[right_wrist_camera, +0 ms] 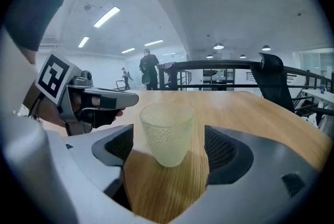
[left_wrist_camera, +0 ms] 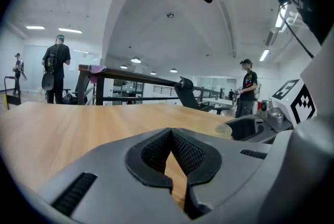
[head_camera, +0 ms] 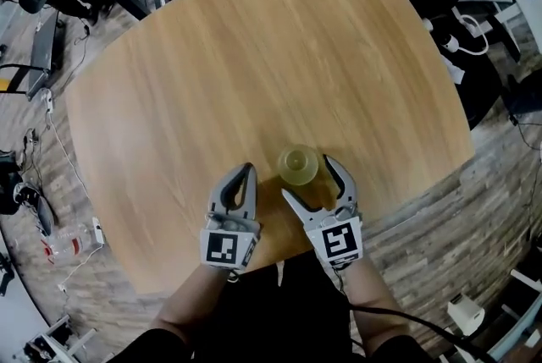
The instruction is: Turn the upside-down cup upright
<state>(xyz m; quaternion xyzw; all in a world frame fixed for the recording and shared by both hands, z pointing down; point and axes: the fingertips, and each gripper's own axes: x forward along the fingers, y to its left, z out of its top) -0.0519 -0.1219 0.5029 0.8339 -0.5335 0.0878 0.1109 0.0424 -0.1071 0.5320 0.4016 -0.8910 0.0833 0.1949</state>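
One cup stands between the right gripper's parted jaws, untouched

A light wooden table with rounded corners stands on a plank floor. On its top stands a pale yellow-green cup, translucent and dimpled. The cup sits close to the table's near edge, its wider end up and its narrower base on the wood.

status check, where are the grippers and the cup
Left gripper shut, empty, beside the cup. Right gripper open, cup between its jaws, pads not touching. Cup stands on the table, wide end up. Nothing in the way.
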